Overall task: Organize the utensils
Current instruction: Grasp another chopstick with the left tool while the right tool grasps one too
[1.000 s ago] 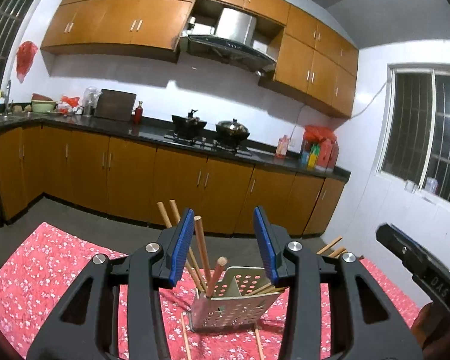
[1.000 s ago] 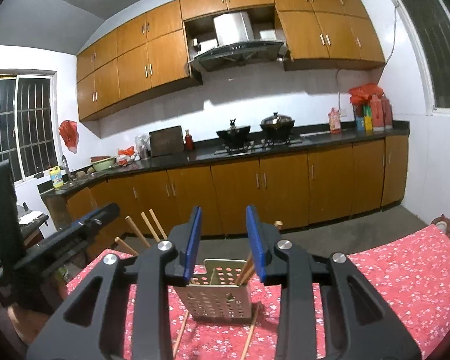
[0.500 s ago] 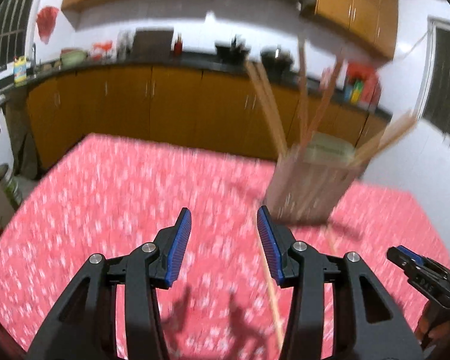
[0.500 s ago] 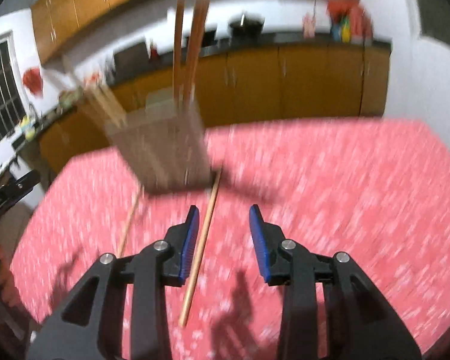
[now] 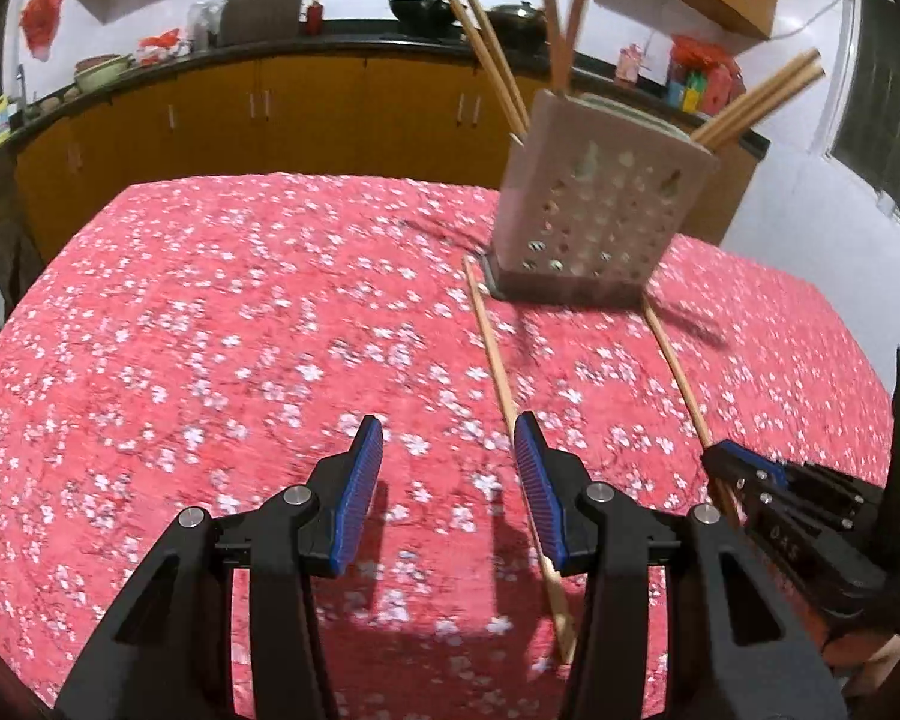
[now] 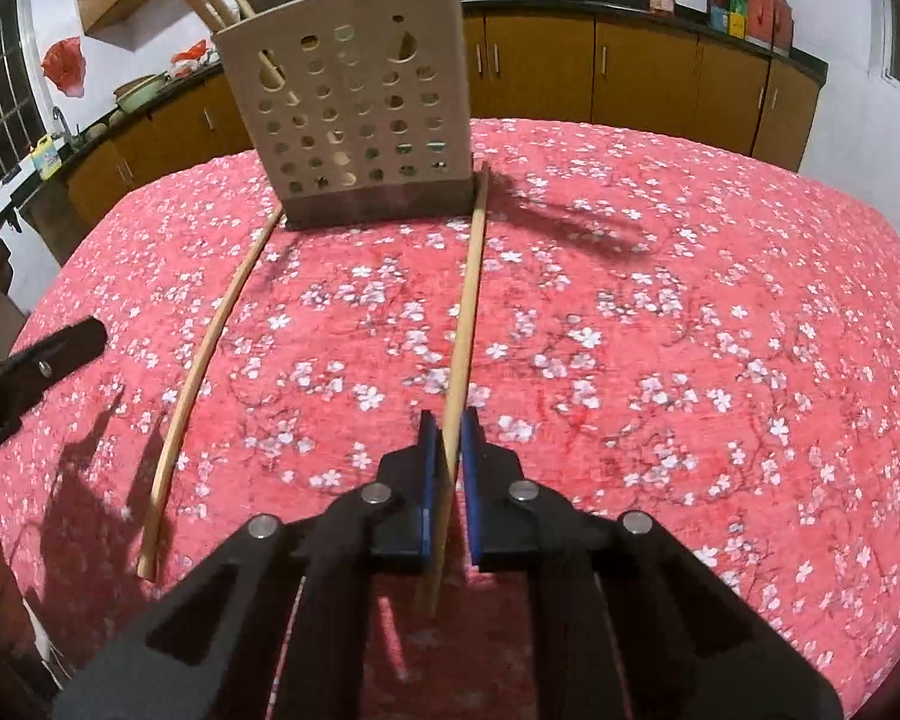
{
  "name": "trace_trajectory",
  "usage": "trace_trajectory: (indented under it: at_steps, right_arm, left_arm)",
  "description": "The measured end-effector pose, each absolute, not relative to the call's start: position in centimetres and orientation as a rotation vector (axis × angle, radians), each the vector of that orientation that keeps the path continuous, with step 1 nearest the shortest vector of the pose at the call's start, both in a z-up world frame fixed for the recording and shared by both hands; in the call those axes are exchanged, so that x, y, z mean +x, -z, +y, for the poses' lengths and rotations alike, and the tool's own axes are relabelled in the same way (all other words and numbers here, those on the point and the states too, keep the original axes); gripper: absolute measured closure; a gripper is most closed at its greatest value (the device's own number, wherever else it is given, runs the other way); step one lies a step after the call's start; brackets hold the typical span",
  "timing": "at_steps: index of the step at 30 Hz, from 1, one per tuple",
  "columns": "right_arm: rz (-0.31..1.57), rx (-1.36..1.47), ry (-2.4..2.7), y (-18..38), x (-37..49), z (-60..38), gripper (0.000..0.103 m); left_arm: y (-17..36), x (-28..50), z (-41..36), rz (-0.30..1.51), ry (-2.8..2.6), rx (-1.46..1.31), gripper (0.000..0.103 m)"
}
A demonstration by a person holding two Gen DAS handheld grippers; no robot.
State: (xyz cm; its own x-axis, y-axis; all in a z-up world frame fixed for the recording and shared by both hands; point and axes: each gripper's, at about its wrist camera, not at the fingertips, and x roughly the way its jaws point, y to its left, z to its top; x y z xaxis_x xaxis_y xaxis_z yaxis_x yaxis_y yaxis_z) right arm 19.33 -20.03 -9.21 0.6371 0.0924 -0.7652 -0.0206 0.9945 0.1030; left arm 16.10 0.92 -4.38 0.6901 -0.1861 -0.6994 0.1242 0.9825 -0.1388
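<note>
Wooden chopstick [image 6: 463,324] — pinched between right gripper [image 6: 449,438] jaws, lying on tablecloth [image 6: 660,330]

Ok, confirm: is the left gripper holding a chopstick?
No. The left gripper is open and empty, with a chopstick lying loose on the tablecloth.

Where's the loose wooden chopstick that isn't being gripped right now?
In the right wrist view, the free wooden chopstick lies on the red floral tablecloth, left of the right gripper, running from the perforated utensil holder toward the camera.
</note>
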Motion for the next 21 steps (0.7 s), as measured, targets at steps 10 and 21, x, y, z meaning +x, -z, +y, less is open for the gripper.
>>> trace_trajectory:
  at_steps: [10, 21]
  right_arm:
    - [0.882, 0.173, 0.081, 9.2, 19.6, -25.2, 0.095]
    - [0.891, 0.148, 0.057, 9.2, 20.0, -24.8, 0.095]
  left_arm:
    - [6.3, 17.1, -2.1, 0.866, 0.206, -0.022, 0.057]
    - [7.8, 18.9, -2.6, 0.897, 0.132, 0.054, 0.095]
